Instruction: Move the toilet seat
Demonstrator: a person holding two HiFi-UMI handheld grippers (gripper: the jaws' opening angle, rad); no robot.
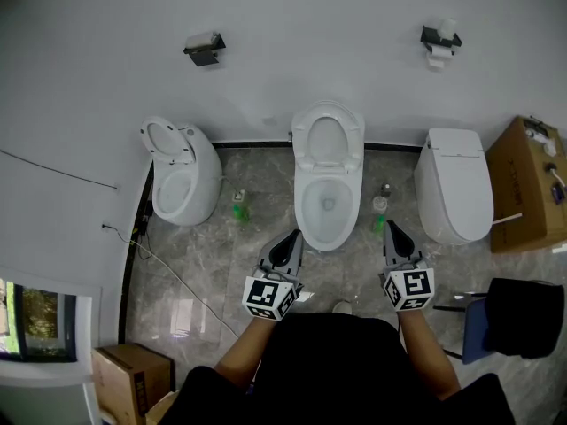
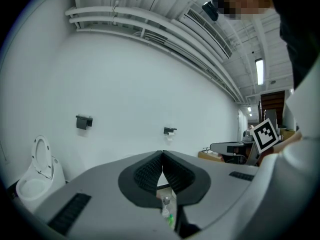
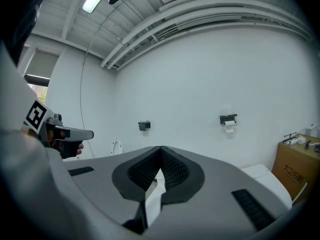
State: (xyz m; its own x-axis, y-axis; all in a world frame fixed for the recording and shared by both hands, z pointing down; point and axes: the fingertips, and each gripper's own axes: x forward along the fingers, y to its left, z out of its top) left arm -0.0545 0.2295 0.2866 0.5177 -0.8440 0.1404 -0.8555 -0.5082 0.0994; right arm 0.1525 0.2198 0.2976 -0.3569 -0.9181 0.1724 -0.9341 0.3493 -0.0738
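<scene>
So both tools are pinched fully closed with nothing in them: the left gripper [image 1: 296, 235] and the right gripper [image 1: 391, 227] just hang in the air, one on each side of the middle toilet [image 1: 328, 209], not touching it. The toilet seat [image 1: 328, 140] on that one is flipped up against the wall. I honestly can't tell whether that's the ring alone or ring plus lid stacked behind it. The gripper views don't help much. From the left gripper [image 2: 162, 153] the tool's own body blocks the toilet; you only get a sliver with a green bottle [image 2: 168, 215] through the gap, and the left toilet [image 2: 36, 176] is cut off at the frame edge. From the right gripper [image 3: 161, 148] there's just an unreadable white strip below the closed tips, plus the corner of a cardboard box [image 3: 296, 170].
</scene>
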